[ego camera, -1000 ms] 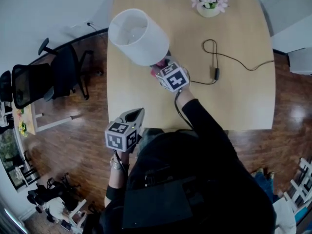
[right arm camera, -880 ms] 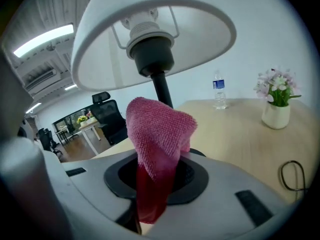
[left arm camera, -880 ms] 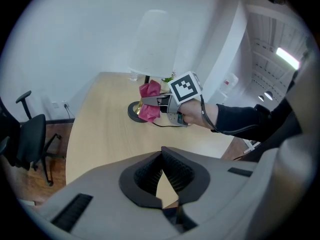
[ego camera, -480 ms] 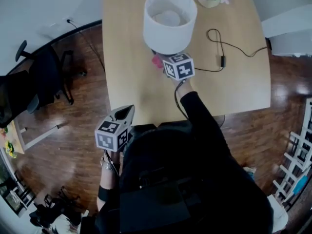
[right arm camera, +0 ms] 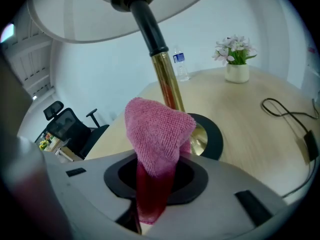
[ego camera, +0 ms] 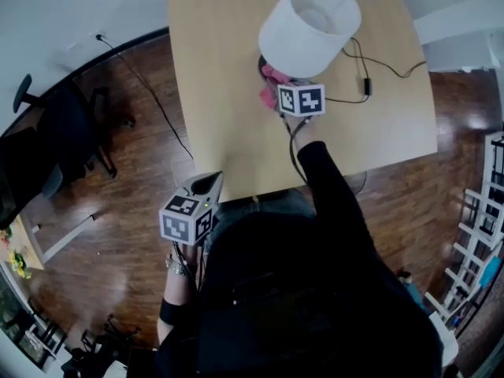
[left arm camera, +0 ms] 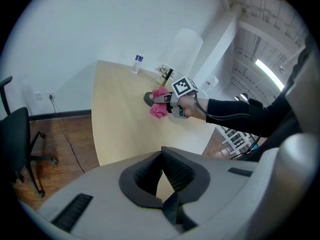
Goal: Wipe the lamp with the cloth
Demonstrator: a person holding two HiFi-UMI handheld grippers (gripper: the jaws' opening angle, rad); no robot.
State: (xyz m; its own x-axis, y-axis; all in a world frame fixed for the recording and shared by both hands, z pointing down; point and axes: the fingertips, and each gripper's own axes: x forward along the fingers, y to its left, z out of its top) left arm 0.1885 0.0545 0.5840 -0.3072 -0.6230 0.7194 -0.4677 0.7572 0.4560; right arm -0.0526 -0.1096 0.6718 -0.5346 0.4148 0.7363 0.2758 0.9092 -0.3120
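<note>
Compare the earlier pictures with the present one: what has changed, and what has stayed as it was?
The right gripper, shut on the cloth, came down along the lamp stem toward the base, rolling slightly. Unchanged: its grip; the left gripper shut and empty near the table edge.

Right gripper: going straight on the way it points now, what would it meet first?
The right gripper, shut on the pink woven cloth, aims at the lamp's brass stem just above its round black base; the cloth would probably touch that stem first, depth unclear.
</note>
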